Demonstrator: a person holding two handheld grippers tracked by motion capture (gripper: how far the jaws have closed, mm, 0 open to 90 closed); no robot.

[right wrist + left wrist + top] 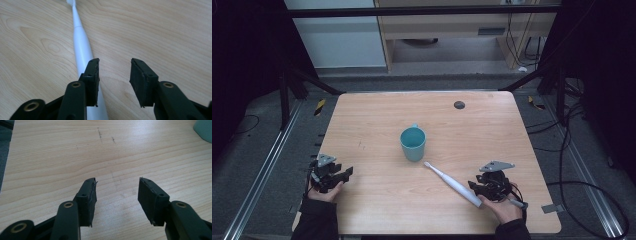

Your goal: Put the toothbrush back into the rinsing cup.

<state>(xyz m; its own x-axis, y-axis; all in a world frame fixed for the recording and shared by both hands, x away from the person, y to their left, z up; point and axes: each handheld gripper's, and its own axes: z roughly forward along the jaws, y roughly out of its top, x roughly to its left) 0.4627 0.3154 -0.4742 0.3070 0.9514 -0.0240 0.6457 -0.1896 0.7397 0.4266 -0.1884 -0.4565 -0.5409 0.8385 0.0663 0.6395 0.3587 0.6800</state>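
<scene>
A white electric toothbrush [452,182] lies flat on the wooden table [377,200], its head pointing toward a teal mug [413,143] standing upright mid-table. My right gripper [474,187] rests at the handle end of the toothbrush with its jaws apart. In the right gripper view the toothbrush [81,42] runs under the left jaw, and bare wood shows in the gap of the right gripper [114,72]. My left gripper [347,173] sits low near the table's left front edge. The left gripper [117,192] is open over bare wood, with the mug [203,128] at the top right corner.
A small black round disc [459,104] is set into the table near its far edge. Dark frame bars and cables surround the table on the floor. The table's left edge [7,157] lies close to my left gripper.
</scene>
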